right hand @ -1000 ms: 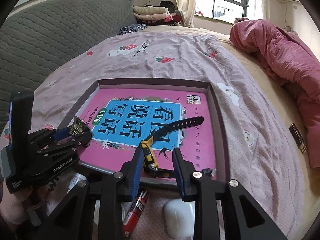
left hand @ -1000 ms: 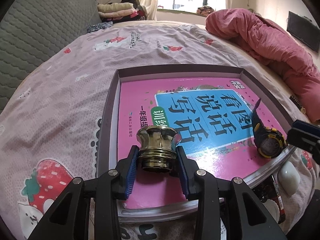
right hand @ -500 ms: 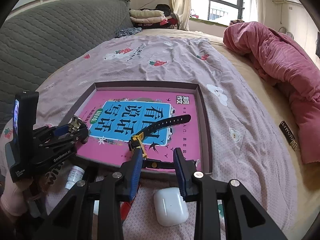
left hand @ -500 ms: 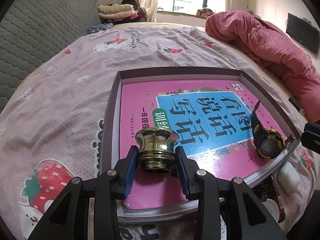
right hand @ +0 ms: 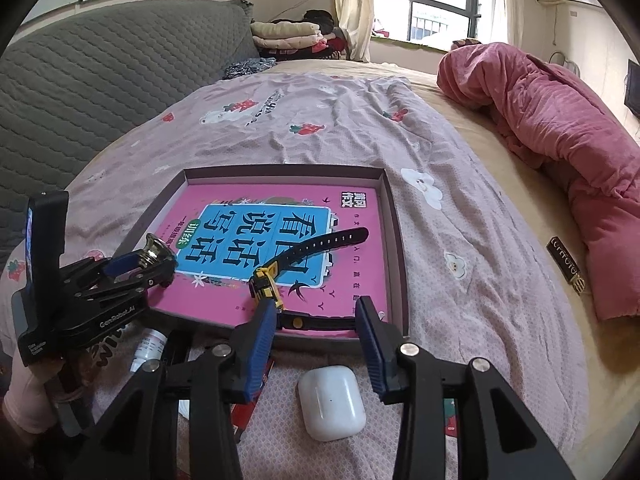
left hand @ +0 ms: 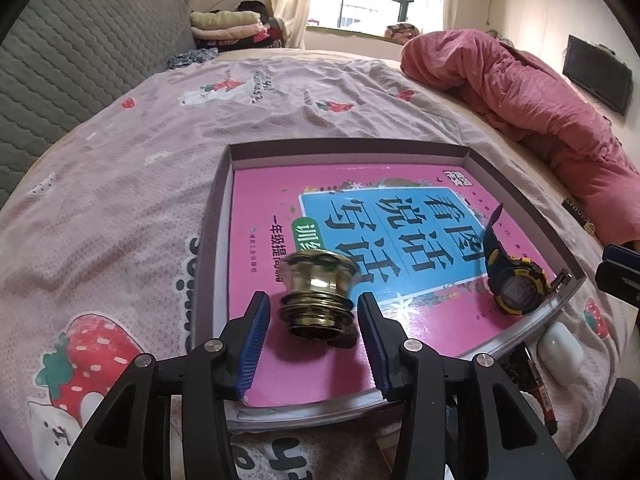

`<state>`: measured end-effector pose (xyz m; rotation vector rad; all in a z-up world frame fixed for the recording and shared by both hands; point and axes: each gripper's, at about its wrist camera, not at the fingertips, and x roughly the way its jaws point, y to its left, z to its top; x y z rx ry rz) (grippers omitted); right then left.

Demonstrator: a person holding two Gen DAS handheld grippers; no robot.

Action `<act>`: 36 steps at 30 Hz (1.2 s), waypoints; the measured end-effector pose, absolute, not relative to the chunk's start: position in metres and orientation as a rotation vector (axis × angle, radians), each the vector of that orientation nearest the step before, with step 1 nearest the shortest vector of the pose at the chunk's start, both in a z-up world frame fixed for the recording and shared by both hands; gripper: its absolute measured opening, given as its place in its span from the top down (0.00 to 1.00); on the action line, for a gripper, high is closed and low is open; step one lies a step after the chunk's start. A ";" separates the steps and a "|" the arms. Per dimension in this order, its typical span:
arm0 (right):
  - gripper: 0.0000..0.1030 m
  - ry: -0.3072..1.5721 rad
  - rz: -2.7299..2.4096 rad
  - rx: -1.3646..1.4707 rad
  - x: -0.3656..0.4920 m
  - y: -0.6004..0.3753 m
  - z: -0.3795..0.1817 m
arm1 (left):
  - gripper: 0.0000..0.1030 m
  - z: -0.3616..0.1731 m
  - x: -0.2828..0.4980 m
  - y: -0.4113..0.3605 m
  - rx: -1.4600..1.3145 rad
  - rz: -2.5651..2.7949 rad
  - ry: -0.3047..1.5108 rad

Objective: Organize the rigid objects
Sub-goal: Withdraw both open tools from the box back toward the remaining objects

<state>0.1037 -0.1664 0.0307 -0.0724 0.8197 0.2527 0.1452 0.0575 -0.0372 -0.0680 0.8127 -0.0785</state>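
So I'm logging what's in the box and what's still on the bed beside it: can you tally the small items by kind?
Book in the box: 1
Brass knob: 1
Yellow-and-black wristwatch: 1
White earbud case: 1
Small white bottle: 1
Red battery: 1
Total: 6

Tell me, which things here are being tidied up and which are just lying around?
Being tidied: brass knob, watch, pink book, box, white earbud case, small bottle.
Lying around: red quilt, folded clothes, grey headboard.
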 end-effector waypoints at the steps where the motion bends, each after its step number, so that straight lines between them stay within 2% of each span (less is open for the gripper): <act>1: 0.60 0.819 0.252 -0.072 0.103 -0.167 0.031 | 0.50 -0.036 0.144 0.058 -0.070 -0.079 0.809; 3: 0.60 0.814 0.251 -0.072 0.103 -0.167 0.033 | 0.46 -0.034 0.143 0.061 -0.083 -0.078 0.800; 26: 0.60 0.788 0.262 -0.024 0.098 -0.178 0.032 | 0.44 -0.014 0.116 0.068 -0.101 -0.104 0.731; 36: 0.54 0.771 0.258 -0.008 0.086 -0.185 0.040 | 0.44 -0.001 0.097 0.062 -0.083 -0.107 0.696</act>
